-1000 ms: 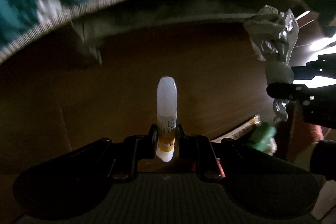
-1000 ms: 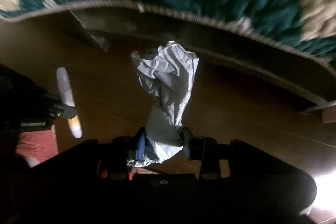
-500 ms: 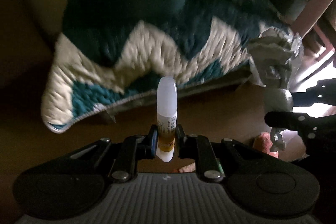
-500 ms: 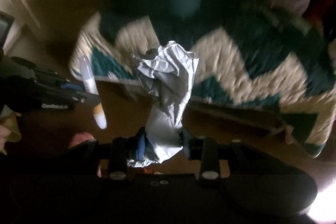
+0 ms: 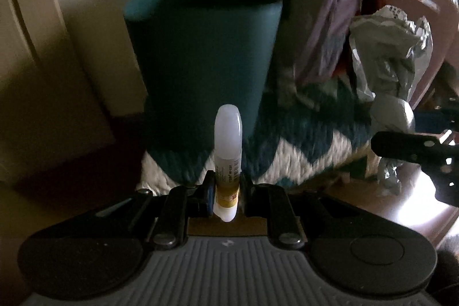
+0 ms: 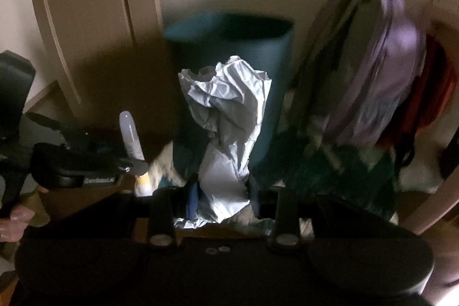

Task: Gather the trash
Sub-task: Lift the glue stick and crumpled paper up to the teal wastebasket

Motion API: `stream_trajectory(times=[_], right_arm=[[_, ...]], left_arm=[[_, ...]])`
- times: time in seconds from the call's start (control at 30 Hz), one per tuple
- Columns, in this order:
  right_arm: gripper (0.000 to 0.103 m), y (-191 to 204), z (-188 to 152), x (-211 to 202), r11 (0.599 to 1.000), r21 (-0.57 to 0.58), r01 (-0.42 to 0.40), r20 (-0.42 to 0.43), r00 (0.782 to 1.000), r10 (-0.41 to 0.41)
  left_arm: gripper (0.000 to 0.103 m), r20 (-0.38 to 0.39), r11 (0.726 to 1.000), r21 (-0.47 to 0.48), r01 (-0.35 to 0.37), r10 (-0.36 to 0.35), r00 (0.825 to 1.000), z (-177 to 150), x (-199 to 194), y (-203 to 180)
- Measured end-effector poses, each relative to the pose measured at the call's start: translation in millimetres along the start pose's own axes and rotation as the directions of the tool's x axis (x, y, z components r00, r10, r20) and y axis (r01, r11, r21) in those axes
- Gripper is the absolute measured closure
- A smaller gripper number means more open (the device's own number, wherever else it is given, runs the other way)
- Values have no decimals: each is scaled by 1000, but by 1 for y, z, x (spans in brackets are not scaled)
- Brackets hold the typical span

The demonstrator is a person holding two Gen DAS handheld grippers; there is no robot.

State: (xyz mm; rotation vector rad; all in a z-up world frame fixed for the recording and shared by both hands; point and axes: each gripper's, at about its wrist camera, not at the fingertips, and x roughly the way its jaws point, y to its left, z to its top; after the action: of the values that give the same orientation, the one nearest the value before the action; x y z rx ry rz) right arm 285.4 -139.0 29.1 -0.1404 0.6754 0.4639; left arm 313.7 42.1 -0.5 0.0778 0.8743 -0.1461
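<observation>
Left wrist view: a dim room corner with a teal bin [image 5: 206, 53] standing on a zigzag rug [image 5: 301, 151] straight beyond the jaws. The left gripper [image 5: 227, 192] clamps a glue stick [image 5: 228, 157] upright near its base.

Right wrist view: the same bin [image 6: 252, 48] stands beyond the jaws, a purple backpack [image 6: 381, 82] right of it. The right gripper [image 6: 222, 195] pinches a crumpled grey plastic bag [image 6: 229, 134]; the glue stick [image 6: 131, 138] shows at left.

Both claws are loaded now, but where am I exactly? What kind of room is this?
Probably a bedroom or living-room corner in a home: a teal bin stands against a plain wall on a teal-and-cream zigzag rug, with a purple bag beside it and a cream door to the left.
</observation>
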Motion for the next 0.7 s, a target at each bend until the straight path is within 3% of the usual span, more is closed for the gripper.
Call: stream_trajectory(times=[0.23, 0.47, 0.57, 0.63, 0.7], right_arm=[[69, -9, 54, -12, 999, 20, 41, 82, 996, -43], [69, -19, 102, -1, 999, 13, 50, 150, 987, -52], [69, -23, 121, 15, 999, -5, 53, 147, 988, -52], [69, -18, 130, 21, 998, -13, 59, 146, 988, -57], [69, -16, 138, 32, 997, -9, 76, 135, 988, -75]], left_arm=[[86, 110, 999, -31, -23, 26, 994, 64, -45, 0], [86, 258, 993, -105, -59, 85, 962, 130, -83, 10], [86, 277, 990, -112, -89, 117, 954, 154, -79, 12], [86, 294, 982, -114, -150, 178, 939, 166, -67, 12], [86, 271, 978, -122, -169, 196, 942, 178, -47, 16]])
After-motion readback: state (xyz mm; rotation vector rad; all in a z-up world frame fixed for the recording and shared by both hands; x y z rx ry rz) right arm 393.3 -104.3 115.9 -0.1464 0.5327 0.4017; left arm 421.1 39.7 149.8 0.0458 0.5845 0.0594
